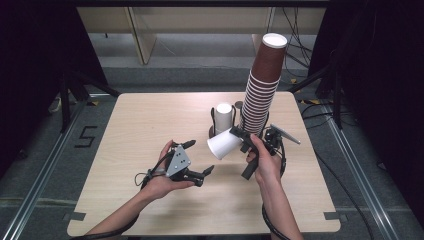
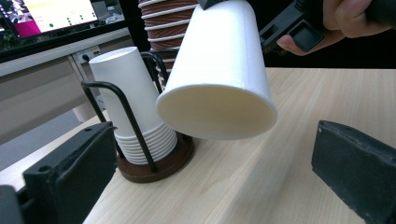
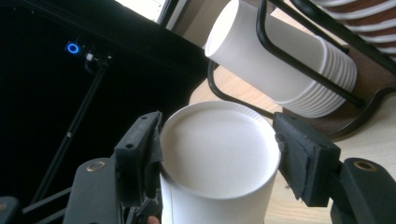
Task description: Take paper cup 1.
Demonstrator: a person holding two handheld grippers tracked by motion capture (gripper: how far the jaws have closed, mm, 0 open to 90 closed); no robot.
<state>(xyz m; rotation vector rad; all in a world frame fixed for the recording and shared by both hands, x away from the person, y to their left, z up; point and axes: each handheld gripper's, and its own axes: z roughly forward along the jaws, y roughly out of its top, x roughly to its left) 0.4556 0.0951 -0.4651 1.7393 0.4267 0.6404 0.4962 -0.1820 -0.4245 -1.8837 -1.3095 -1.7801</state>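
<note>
The paper cup (image 1: 224,144) held at the centre is plain white outside and cream inside, and the short stack of cups (image 1: 224,116) at its 12 o'clock is white too. The tall stack (image 1: 261,90) at 1 o'clock is brown with white rims, ringed by a black wire holder (image 2: 122,109) on a brown base. The tabletop (image 1: 145,130) is pale wood grain, and both grippers' jaws are black.

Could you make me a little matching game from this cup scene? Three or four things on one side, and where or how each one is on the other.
Things:
1. single white cup
2. brown cup stack
3. white cup stack
4. left hand-held gripper

States:
A. open, holding nothing
B. tall tower rising above everything on the table
C. tilted in the air, clamped by the right hand-held gripper
D. short pile, upside down inside a black wire holder

Pairs: 1-C, 2-B, 3-D, 4-A
</note>
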